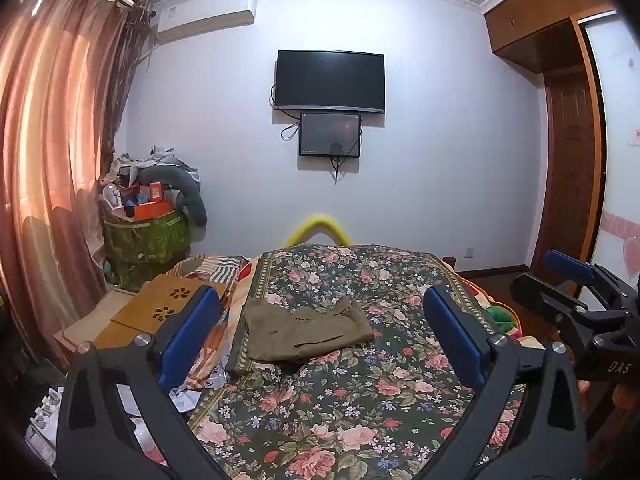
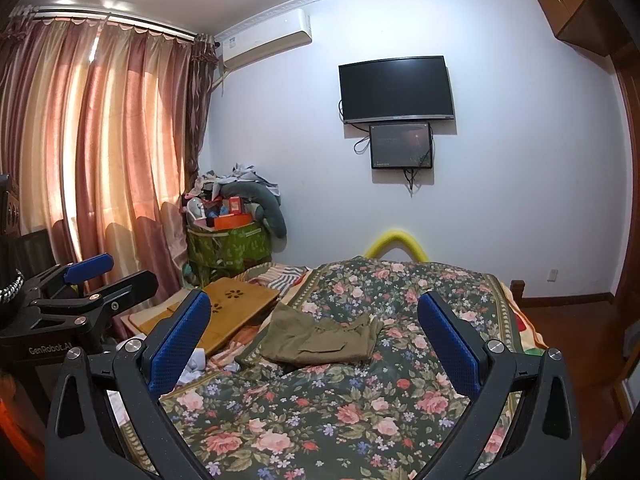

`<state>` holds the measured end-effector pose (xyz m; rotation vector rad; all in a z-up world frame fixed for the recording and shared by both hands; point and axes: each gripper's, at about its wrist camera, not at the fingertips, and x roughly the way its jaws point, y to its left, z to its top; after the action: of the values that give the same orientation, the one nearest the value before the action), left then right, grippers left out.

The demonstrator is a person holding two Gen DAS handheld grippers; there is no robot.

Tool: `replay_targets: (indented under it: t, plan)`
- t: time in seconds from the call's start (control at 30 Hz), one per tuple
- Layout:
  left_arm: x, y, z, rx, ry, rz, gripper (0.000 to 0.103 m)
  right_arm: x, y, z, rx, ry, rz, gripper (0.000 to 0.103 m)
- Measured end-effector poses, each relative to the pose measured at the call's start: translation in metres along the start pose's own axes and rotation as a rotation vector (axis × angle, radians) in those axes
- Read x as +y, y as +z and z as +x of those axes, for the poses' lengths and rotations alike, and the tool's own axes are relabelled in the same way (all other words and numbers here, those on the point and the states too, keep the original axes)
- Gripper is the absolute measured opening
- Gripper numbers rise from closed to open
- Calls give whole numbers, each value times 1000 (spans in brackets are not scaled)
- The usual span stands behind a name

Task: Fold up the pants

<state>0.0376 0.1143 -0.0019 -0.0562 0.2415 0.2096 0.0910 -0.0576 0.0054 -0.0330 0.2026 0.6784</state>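
Pants (image 1: 306, 330) are seen lying folded into a compact olive bundle on the floral bed cover (image 1: 340, 408), ahead of both tools and touched by neither. Folds and pocket details are hard to make out (fisheye blur), and the underside is hidden.

The left tool (image 1: 320, 332) is held wide open, with nothing between its blue pads (image 1: 188, 340). The right tool (image 2: 314, 336) is likewise spread wide and empty, its pads (image 2: 452, 340) well clear of the pants. In each view the tool bodies are cut off at the bottom edge.

Writing: "DAS" is read on the other tool at the right edge of the left view; "GenRobot.AI" is read on the other tool at the left edge of the right view. Labels on the AC unit (image 2: 266, 42) are too small to read. The small screen (image 2: 401, 145) under the TV (image 2: 396, 89) is dim, its content unreadable.

A wardrobe (image 1: 560, 92) and a door with pink stickers are shown only in the left view (partly cropped there). More of the curtain (image 2: 100, 152) and its rail is shown in the right view. A wooden lap desk (image 2: 234, 312) beside the bed cover is clearer in the right view; in the left view it is partly hidden by a finger. The pile of clutter (image 1: 148, 216) in the corner cannot be itemised.
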Motion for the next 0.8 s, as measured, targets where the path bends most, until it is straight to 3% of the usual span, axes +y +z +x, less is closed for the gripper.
replay_targets:
  t: [0.8]
  plan:
    - [0,3,-1,-1,-33,-2,103,-2,0,-2,-4,-5,5,103]
